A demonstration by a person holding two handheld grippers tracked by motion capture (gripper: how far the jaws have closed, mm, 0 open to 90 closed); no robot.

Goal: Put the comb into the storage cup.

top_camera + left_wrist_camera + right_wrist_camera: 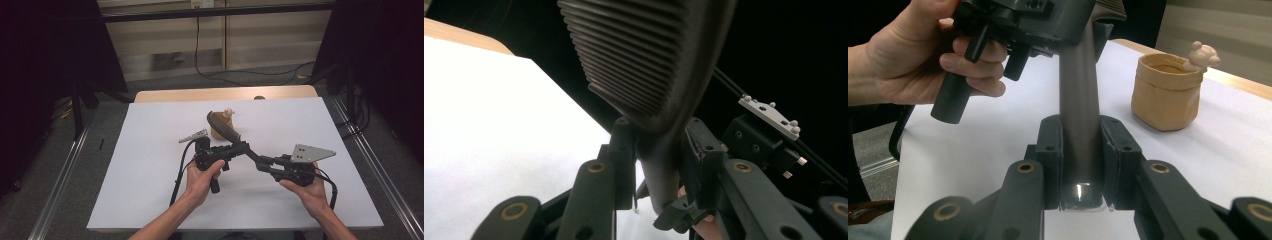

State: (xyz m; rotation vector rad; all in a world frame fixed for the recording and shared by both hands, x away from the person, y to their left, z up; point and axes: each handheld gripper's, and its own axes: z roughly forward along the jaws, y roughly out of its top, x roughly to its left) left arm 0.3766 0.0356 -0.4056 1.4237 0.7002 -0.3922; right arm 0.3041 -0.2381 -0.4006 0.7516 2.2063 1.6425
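A dark utensil (223, 125) with a long handle and a wide ribbed head (644, 50) is held in the air over the white table, slanting from the back left down to the front right. My left gripper (240, 148) is shut on its narrow neck (659, 165), just below the head. My right gripper (261, 162) is shut on the far end of the handle (1079, 115). In the right gripper view, the left gripper (1018, 20) and the hand around it (908, 55) are close ahead. The two grippers are almost touching.
A tan cup (216, 133) with a small pale figure (1202, 54) on its rim stands on the white tabletop (150, 165), just behind the utensil's head. The table's wooden far edge (225, 93) and metal frame rails (65, 170) border the work area.
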